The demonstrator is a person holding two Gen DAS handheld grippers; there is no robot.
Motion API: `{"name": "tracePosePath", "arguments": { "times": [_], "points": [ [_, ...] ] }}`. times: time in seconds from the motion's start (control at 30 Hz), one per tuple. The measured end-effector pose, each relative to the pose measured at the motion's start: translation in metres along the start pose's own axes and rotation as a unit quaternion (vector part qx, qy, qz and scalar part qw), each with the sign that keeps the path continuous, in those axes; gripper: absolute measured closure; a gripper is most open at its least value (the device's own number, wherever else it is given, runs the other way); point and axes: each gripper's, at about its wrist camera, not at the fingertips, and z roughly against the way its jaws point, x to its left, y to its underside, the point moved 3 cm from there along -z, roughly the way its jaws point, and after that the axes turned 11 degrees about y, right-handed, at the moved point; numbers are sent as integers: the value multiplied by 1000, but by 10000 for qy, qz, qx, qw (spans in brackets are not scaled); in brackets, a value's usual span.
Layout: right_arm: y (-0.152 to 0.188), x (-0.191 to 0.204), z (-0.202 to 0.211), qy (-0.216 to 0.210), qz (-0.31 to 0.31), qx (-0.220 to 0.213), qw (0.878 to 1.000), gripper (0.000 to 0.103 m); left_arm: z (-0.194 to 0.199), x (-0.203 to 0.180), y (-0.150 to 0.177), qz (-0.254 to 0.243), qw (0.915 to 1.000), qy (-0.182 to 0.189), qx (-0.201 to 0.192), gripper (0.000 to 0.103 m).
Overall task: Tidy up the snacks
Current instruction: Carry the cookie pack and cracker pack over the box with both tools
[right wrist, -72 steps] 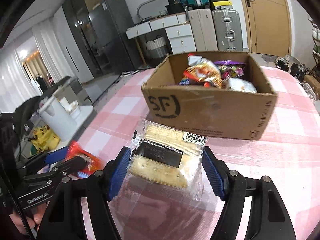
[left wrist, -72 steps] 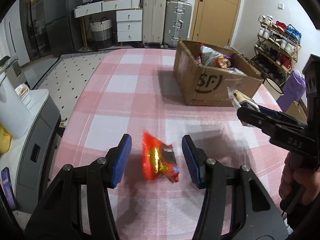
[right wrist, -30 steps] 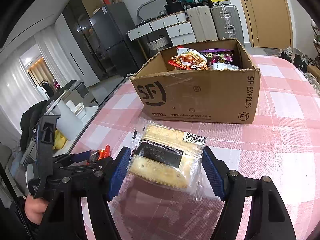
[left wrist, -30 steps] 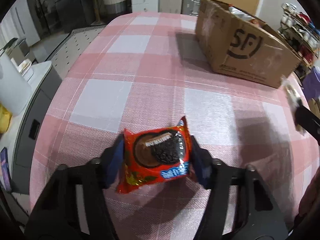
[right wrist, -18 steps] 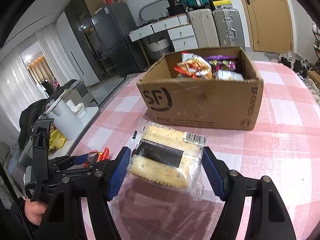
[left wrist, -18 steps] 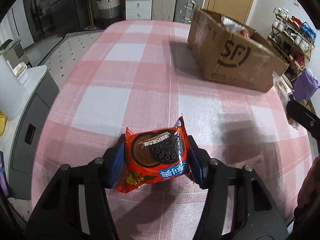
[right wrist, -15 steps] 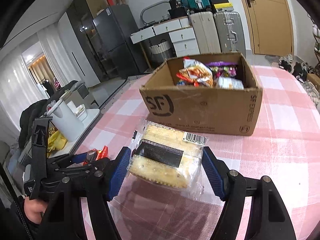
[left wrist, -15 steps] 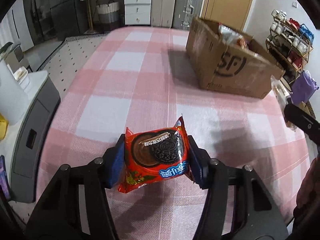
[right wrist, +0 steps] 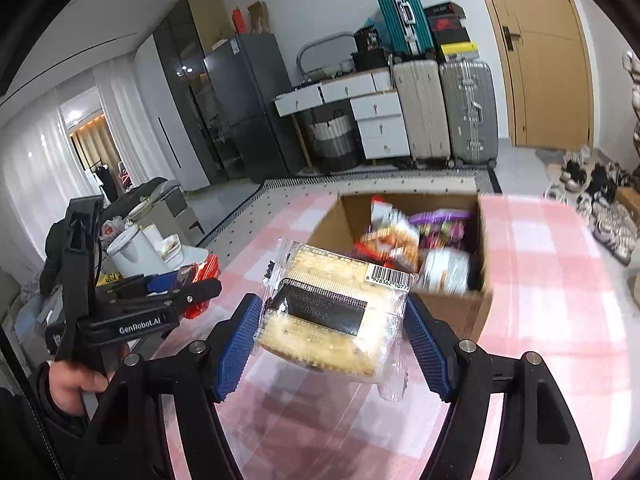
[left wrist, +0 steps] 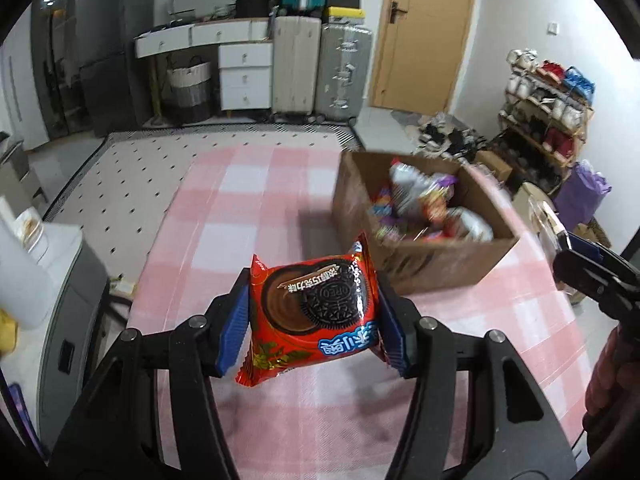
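Above the pink-checked bench (left wrist: 224, 240), the left hand-held gripper (left wrist: 313, 318) clamps a red cookie packet (left wrist: 316, 314), and the right hand-held gripper (right wrist: 332, 330) pinches a clear cracker pack (right wrist: 334, 312). Both hang near the cardboard box (left wrist: 436, 264). The slippery wrappers could slide out short of the box. Only the right view shows the left hand (right wrist: 74, 386).

A lived-in home: a tall dark grey fridge (right wrist: 256, 108), hard-shell suitcases (left wrist: 320, 68) beside a wooden door (left wrist: 424, 32), and a crowded shoe rack (left wrist: 548, 100).
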Motion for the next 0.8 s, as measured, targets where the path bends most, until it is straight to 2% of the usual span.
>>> {"name": "tracePosePath", "arguments": {
  "times": [0.2,0.4,0.57,0.8],
  "points": [
    [-38,-5,8,-19,85,-180,9998,31,-4,-24,-42,-272,9993,241,-81,49],
    [-70,-11,-2,14,145,-213,9997,31,-28,-52,-78,-403,9980,495,-16,48],
    [-91,-24,-15,48,44,-218,9997,31,-54,-70,-96,-491,9970,596,85,48],
    [-106,-52,-42,18,-226,-73,9997,31,-97,-67,-110,-250,9974,607,302,48]
  ]
}}
